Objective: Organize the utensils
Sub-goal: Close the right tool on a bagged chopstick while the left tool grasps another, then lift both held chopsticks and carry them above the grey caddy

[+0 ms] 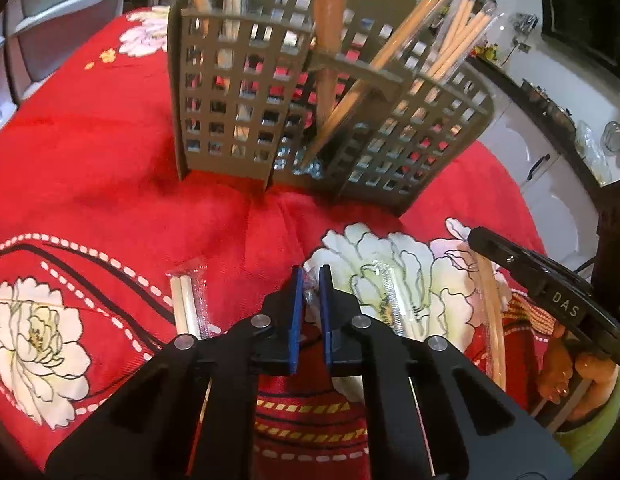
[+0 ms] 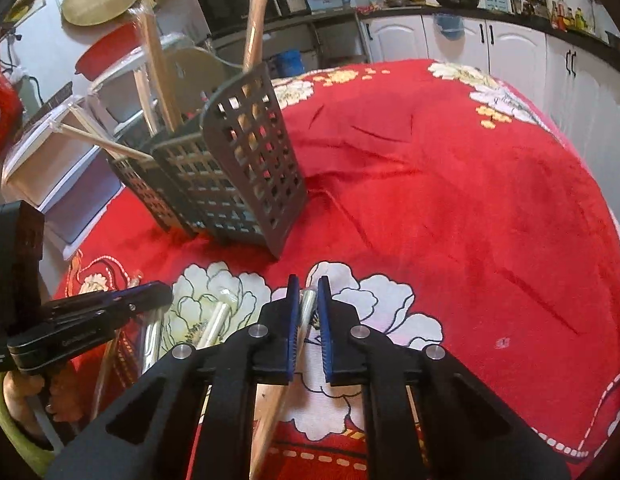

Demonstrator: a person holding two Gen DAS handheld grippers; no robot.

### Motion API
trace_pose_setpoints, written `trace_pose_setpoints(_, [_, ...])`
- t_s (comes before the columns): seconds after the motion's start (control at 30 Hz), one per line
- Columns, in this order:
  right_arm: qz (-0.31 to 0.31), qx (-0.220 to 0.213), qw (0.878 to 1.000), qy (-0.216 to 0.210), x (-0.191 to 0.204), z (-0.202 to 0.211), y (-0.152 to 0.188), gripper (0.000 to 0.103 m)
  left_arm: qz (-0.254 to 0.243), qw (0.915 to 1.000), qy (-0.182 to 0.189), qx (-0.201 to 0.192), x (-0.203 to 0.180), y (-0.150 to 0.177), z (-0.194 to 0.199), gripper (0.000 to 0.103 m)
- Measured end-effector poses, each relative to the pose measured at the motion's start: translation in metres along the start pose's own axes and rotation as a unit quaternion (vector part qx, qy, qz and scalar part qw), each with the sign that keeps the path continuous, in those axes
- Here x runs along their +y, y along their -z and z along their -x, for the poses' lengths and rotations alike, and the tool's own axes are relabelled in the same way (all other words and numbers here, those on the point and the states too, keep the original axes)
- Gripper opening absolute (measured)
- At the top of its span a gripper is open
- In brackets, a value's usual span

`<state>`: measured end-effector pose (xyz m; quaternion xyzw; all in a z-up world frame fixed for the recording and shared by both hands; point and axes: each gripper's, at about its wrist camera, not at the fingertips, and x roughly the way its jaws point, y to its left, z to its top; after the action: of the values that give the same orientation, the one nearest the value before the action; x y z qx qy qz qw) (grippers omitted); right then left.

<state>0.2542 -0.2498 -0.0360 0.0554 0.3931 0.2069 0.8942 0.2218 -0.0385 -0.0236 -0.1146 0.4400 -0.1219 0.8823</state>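
- The grey slotted utensil caddy (image 1: 310, 92) stands at the far side of the red flowered tablecloth (image 1: 90, 168). It already holds wooden-handled pieces and wrapped chopsticks, so I would choose a compartment with room before lifting anything.
- The right gripper (image 2: 309, 308) is closed narrow on a plastic-wrapped utensil (image 2: 308, 304), metal at the far end and wooden towards the near edge. The grip is close to that metal end, so the long handle may swing down; lift slowly and straight.
- The left gripper (image 1: 311, 300) is pinched nearly shut on crinkled clear wrapper (image 1: 310, 294); whether it holds the utensil inside or only film I cannot tell. Test with a small lift first.
- A wrapped pair of pale chopsticks (image 1: 186, 308) lies just left of the left gripper, to be collected later.
- More wrapped metal pieces (image 2: 214, 322) lie between the two grippers; keep the rising handle clear of them.
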Motion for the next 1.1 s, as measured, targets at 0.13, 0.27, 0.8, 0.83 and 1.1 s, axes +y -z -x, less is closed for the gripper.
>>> trace_pose_setpoints(0.13, [0.007, -0.01, 1.0, 0.001, 0.006, 0.006, -0.003, 0.008, 0.0, 0.9997, 0.009, -0.023, 0.001, -0.003, 0.017, 0.003])
trace_pose_setpoints(0.27, [0.023, -0.034, 0.999, -0.002, 0.019, 0.016, -0.007, 0.008, 0.005, 0.9992, 0.016, -0.035, 0.007, -0.005, 0.029, 0.002])
trace_pose_setpoints(0.8, [0.063, -0.073, 0.995, -0.02, 0.063, 0.042, -0.023, 0.007, 0.026, 0.9953, 0.028, -0.089, 0.021, -0.016, 0.069, 0.002])
trace_pose_setpoints(0.83, [0.065, -0.075, 0.995, -0.021, 0.065, 0.043, -0.024, 0.007, 0.027, 0.995, 0.028, -0.092, 0.022, -0.017, 0.071, 0.002])
trace_pose_setpoints(1.1, [0.078, -0.092, 0.992, -0.025, 0.083, 0.053, -0.033, 0.007, 0.015, 0.9926, 0.031, -0.116, 0.026, -0.023, 0.091, 0.002])
